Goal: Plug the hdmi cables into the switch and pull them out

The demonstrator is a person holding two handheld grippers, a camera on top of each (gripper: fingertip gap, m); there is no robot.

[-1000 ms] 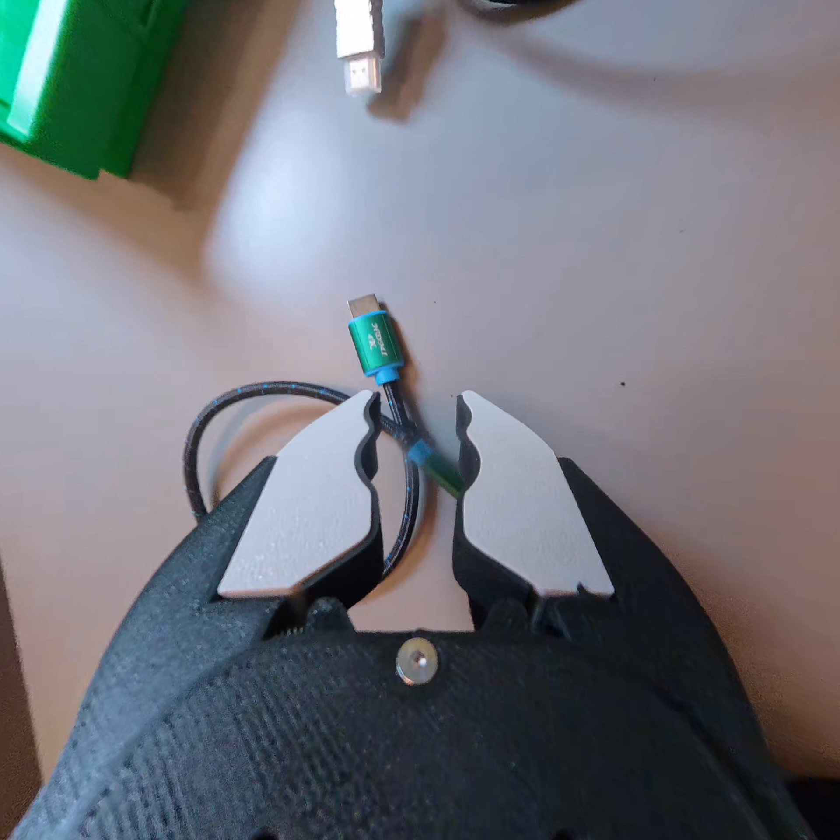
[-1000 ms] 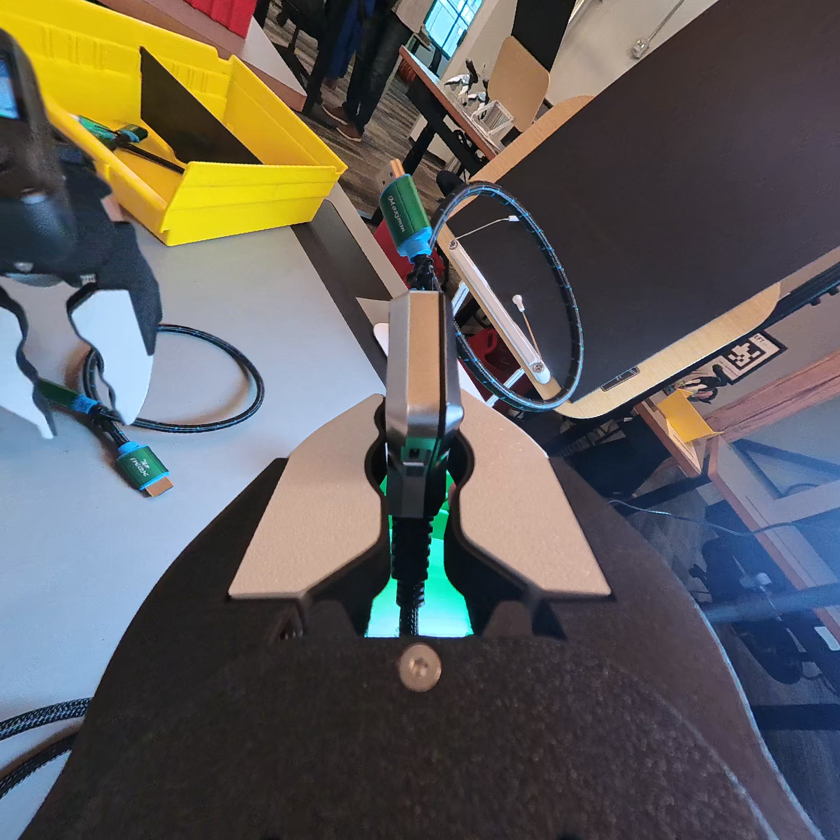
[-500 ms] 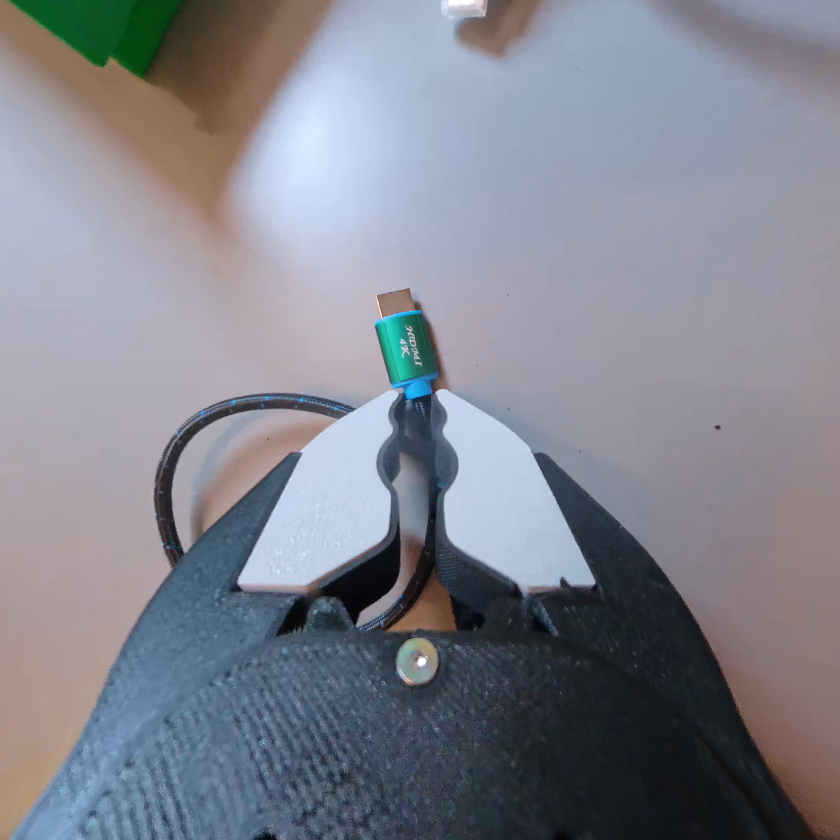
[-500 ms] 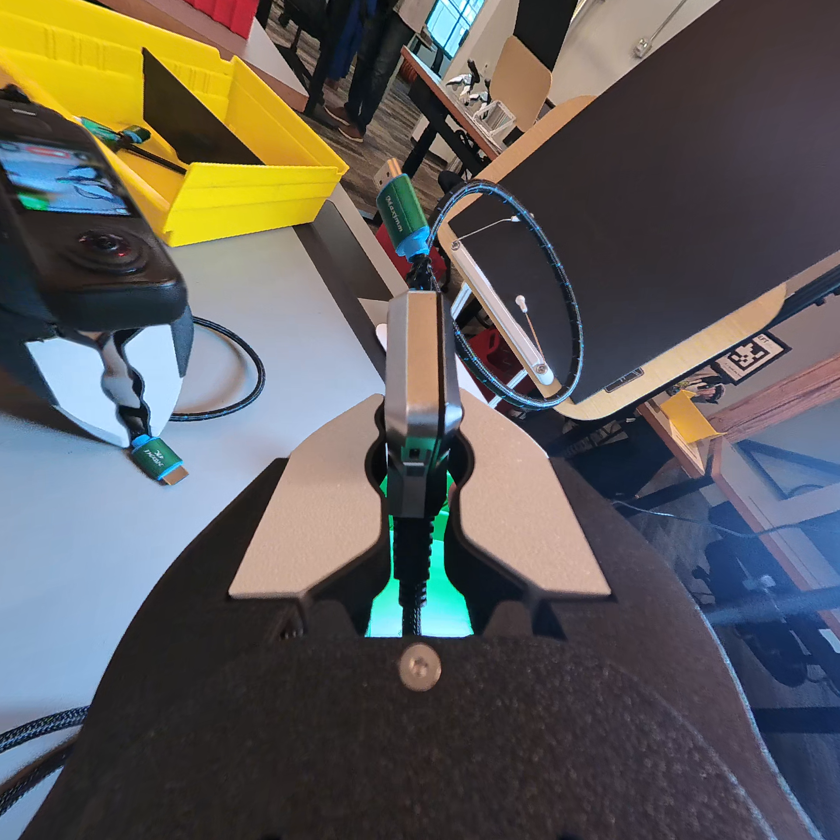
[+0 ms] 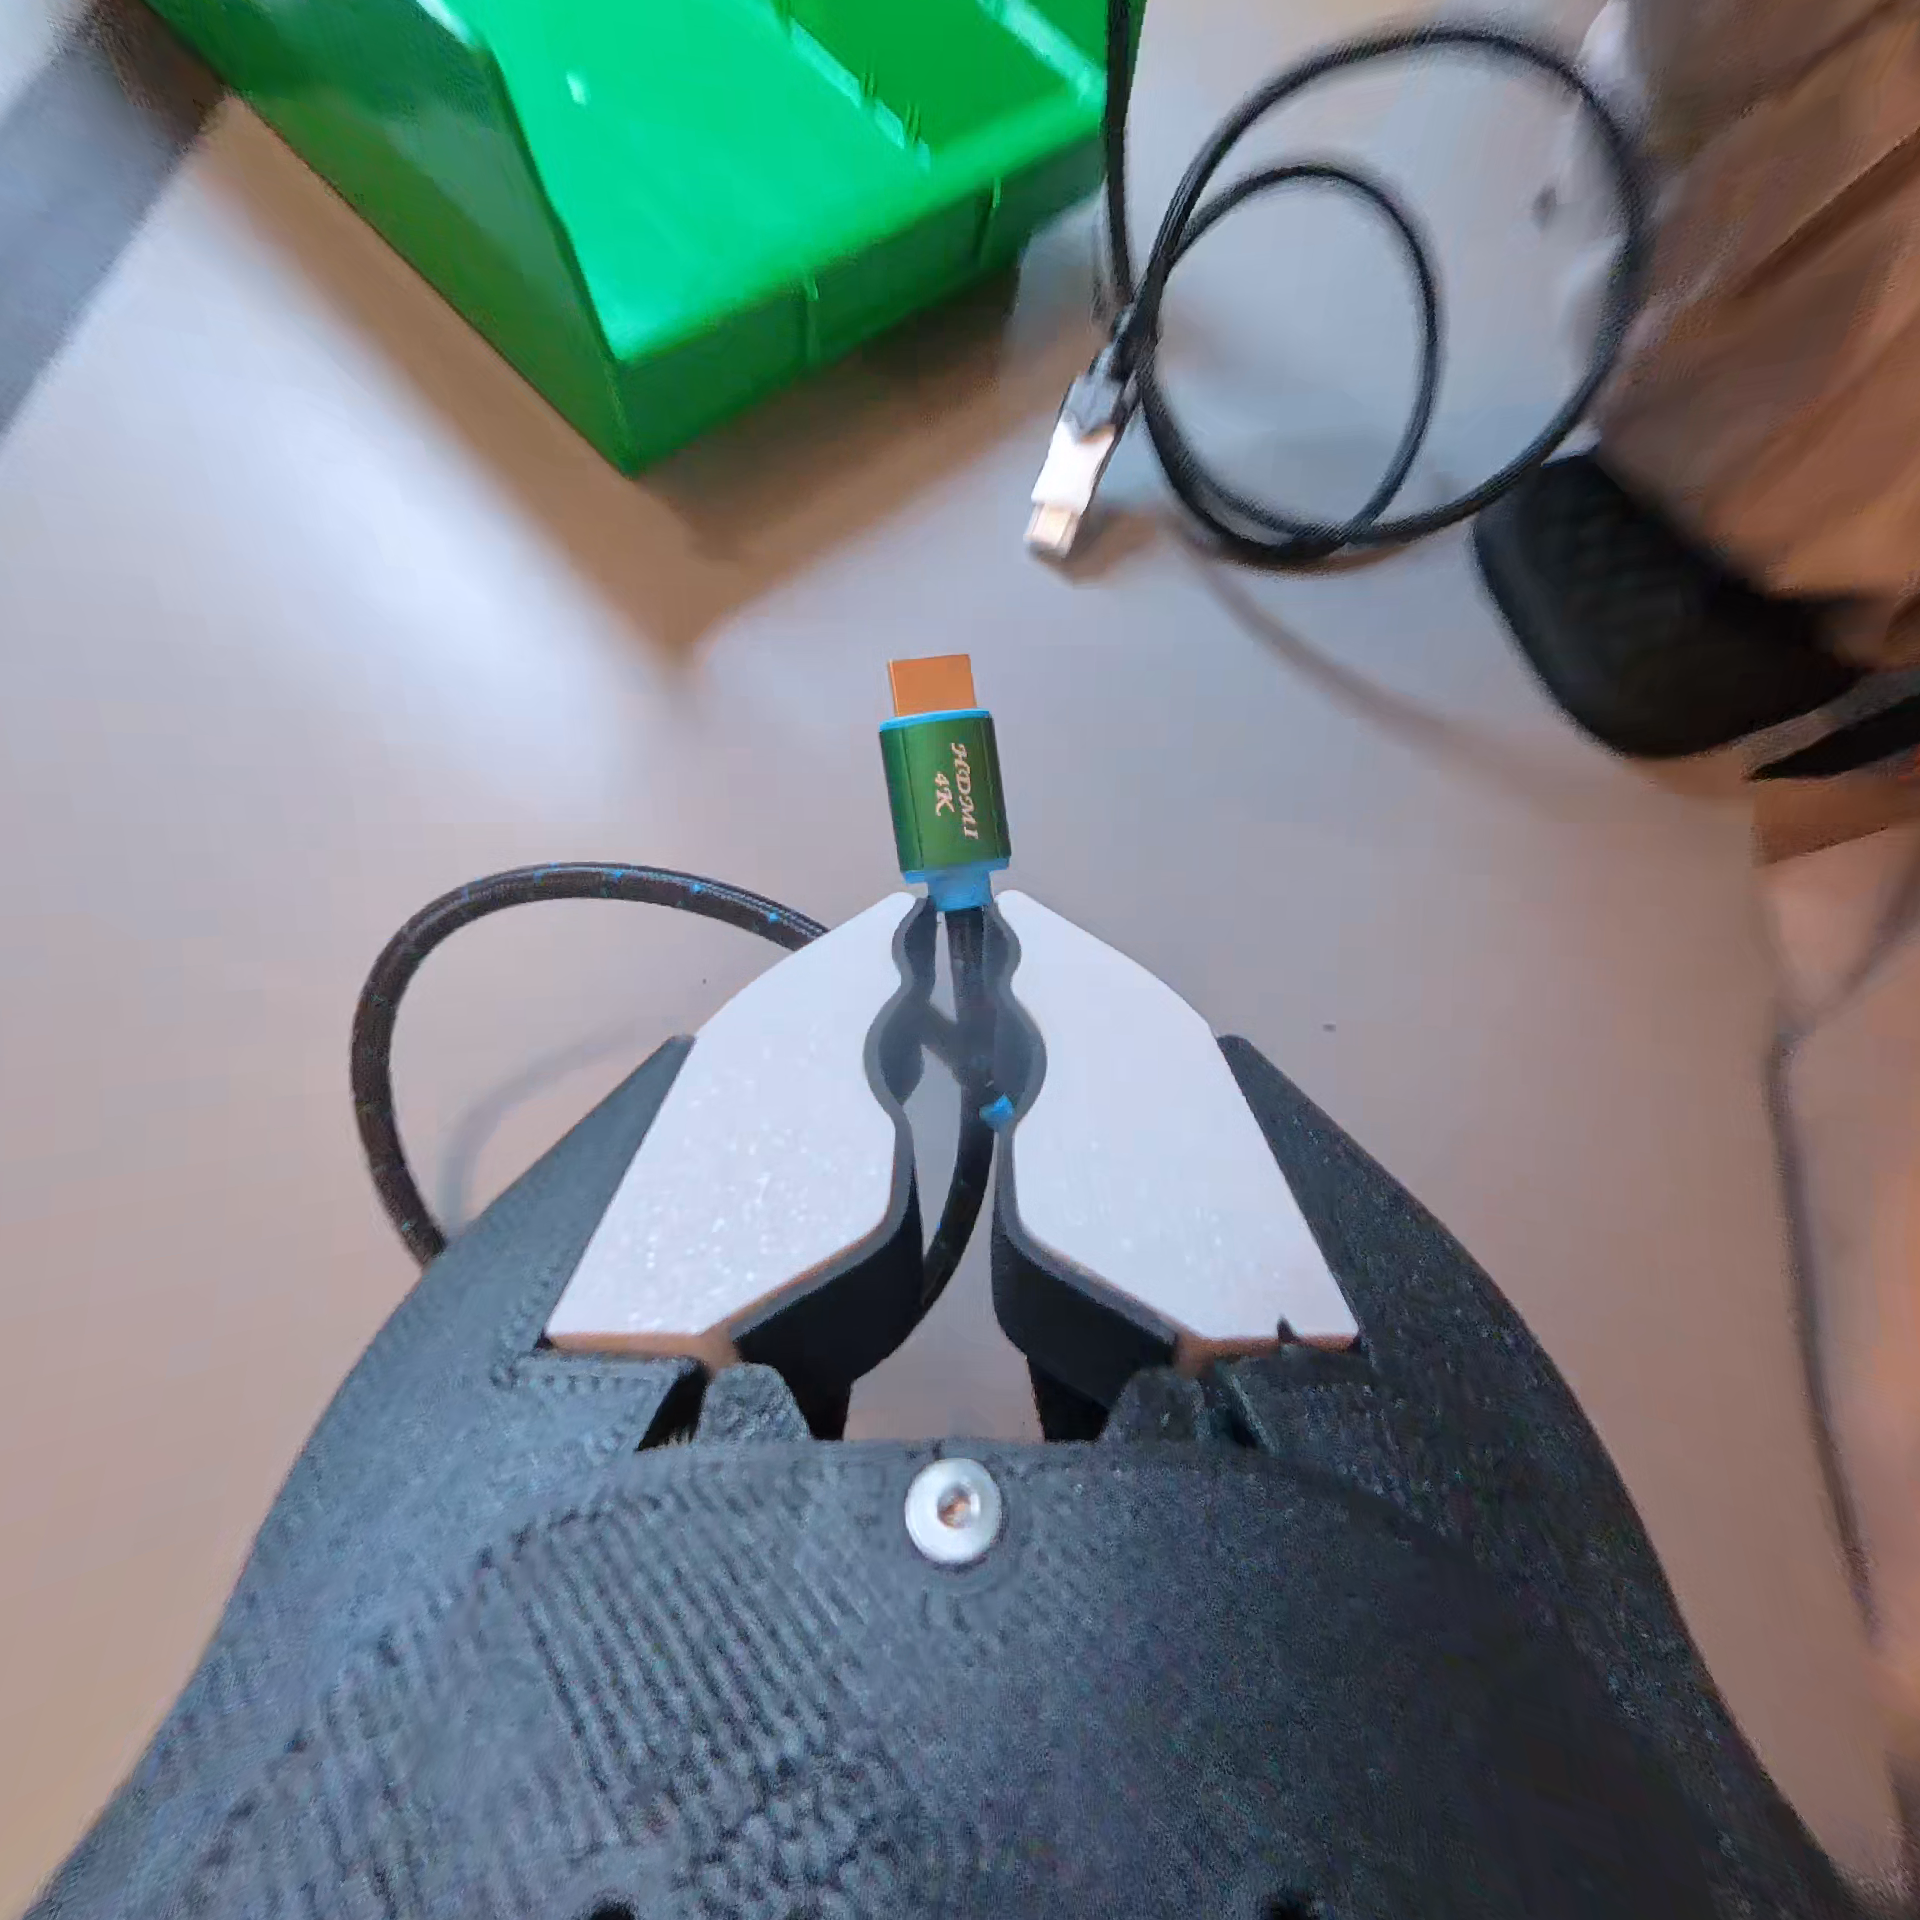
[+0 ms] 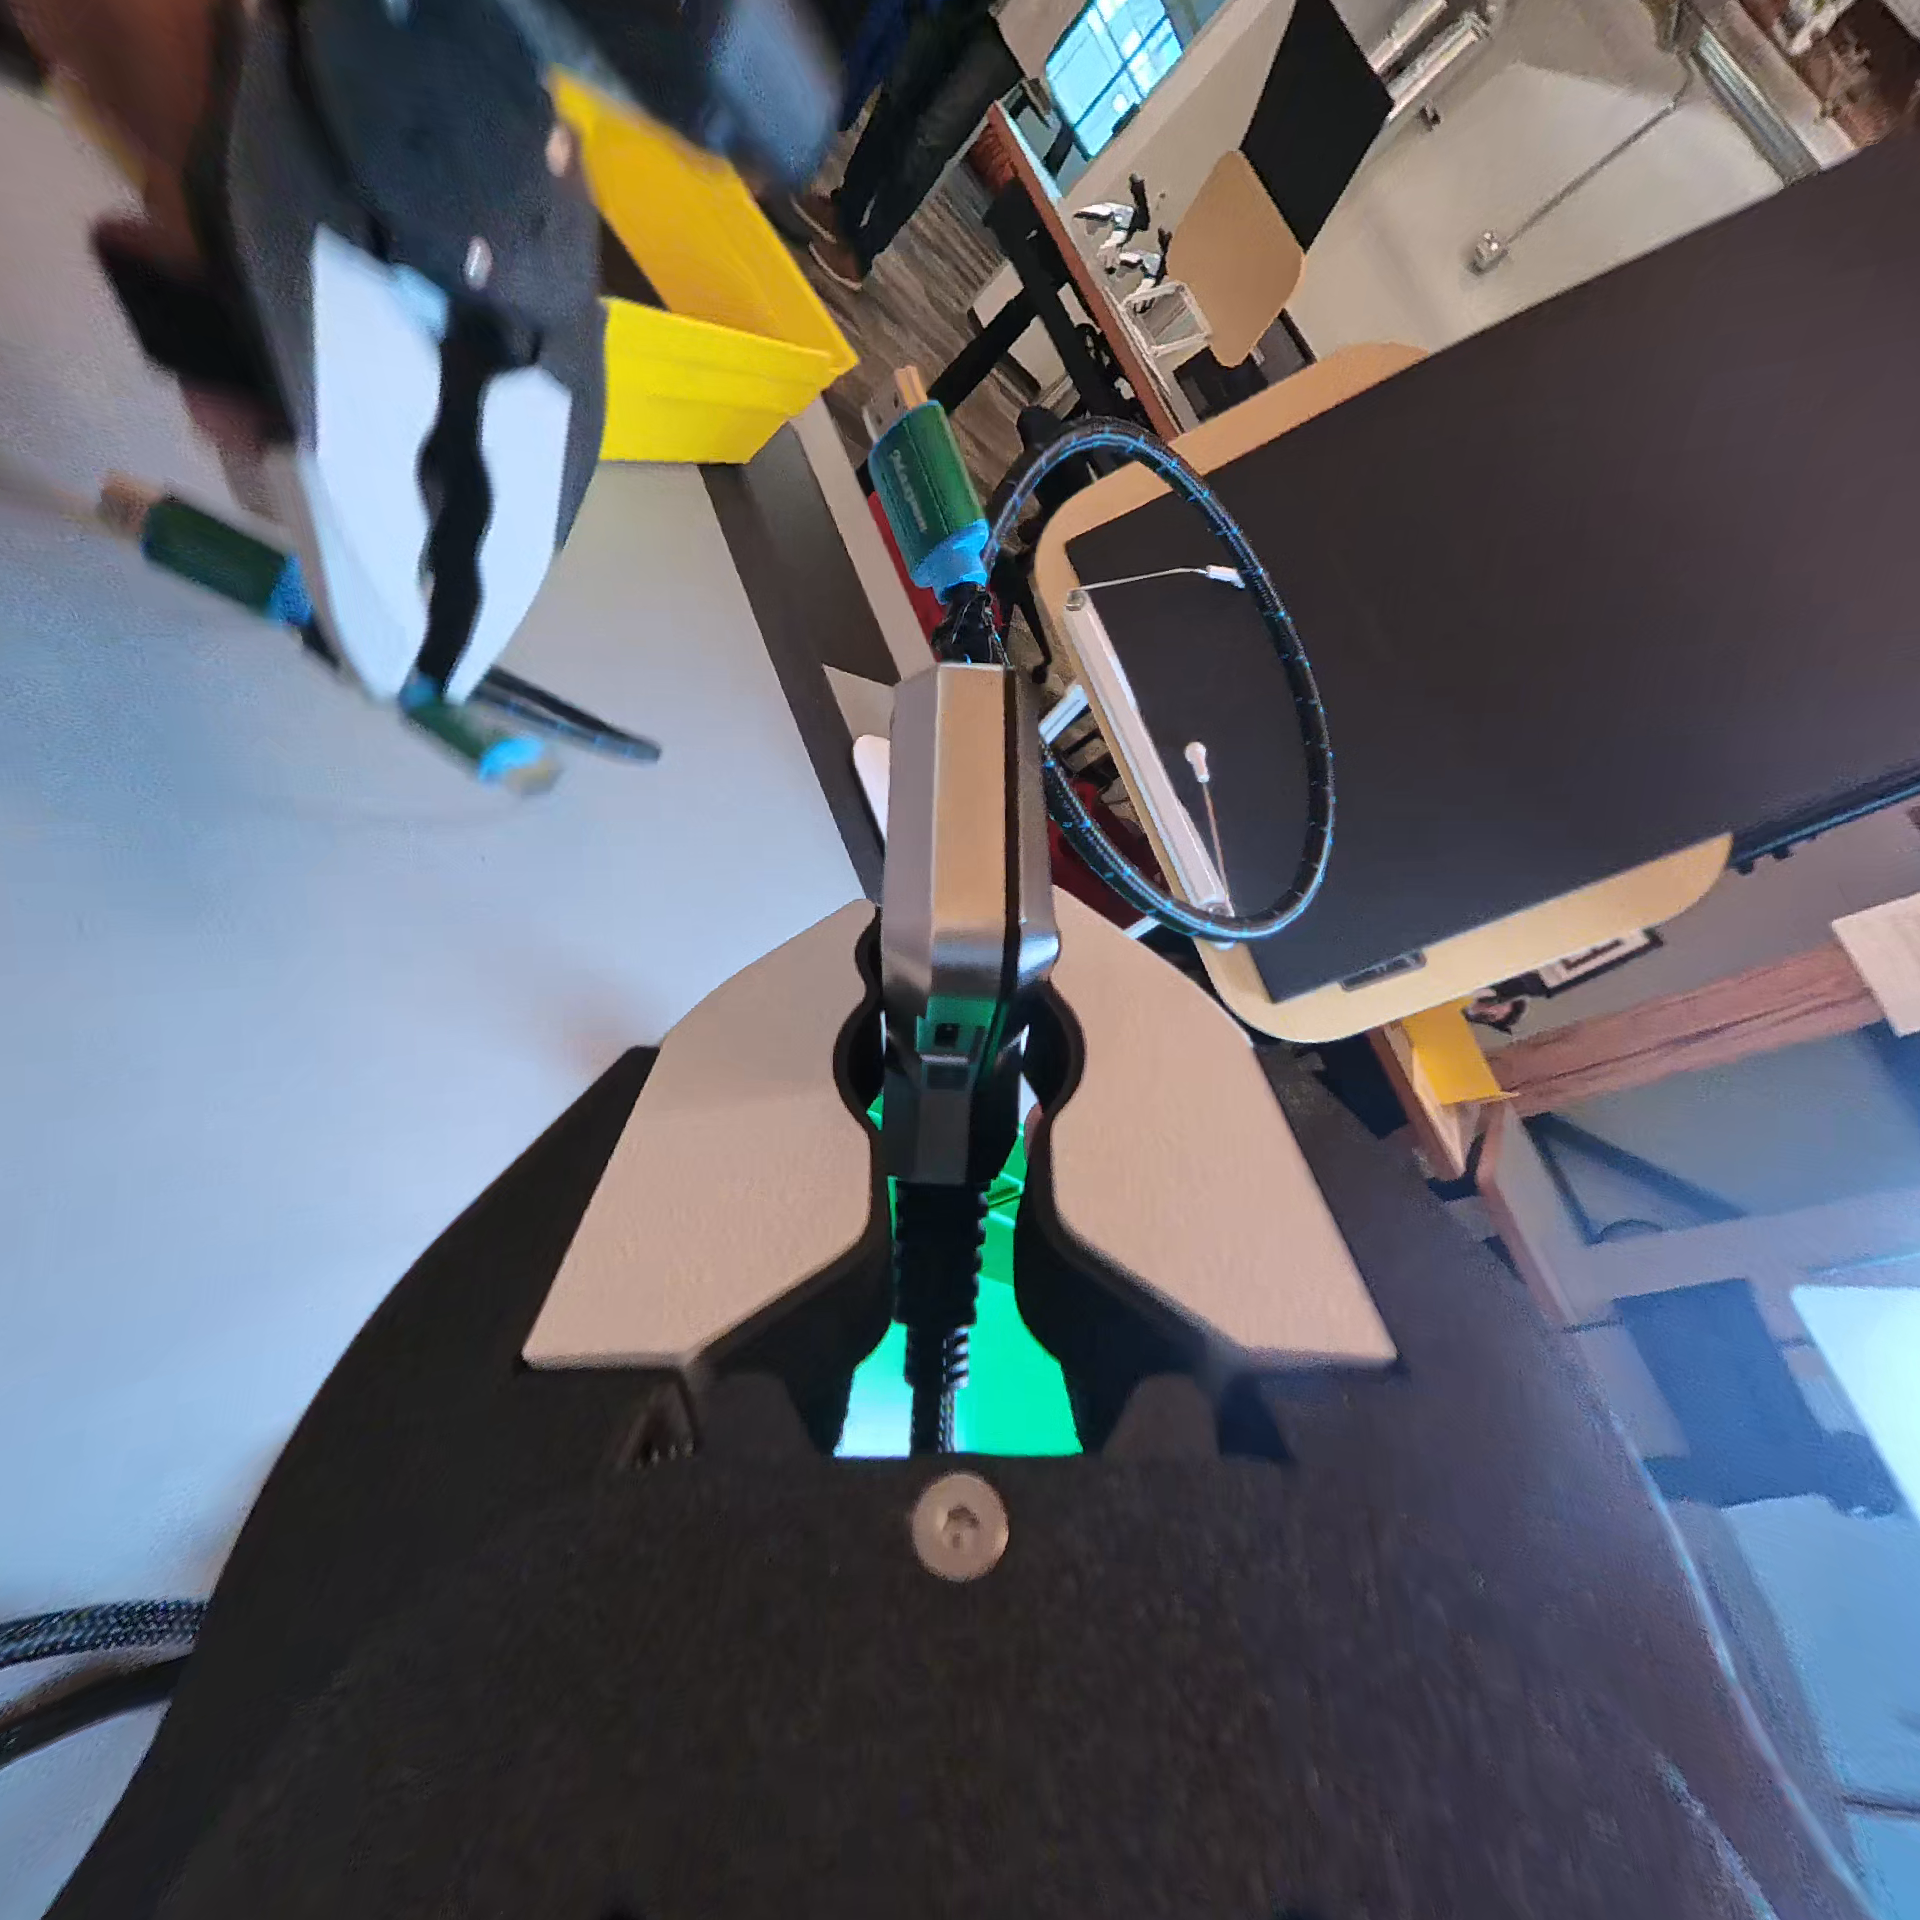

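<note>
we see the left gripper (image 5: 958, 914) clenched on the braided cable just behind the green hdmi plug (image 5: 943, 792), plug jutting past the tips. right gripper (image 6: 961, 940) clamps the grey switch (image 6: 954, 831) upright between its jaws.

A pale grey table (image 6: 260, 987) stands over dark wood-plank floor (image 6: 914, 281), with a bright window (image 6: 1117, 57) beyond.

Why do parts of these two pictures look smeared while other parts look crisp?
Left wrist view: the green plug is sharp; the green bin and black cable behind are streaked. Right wrist view: the switch is sharp; the left gripper is smeared.
</note>
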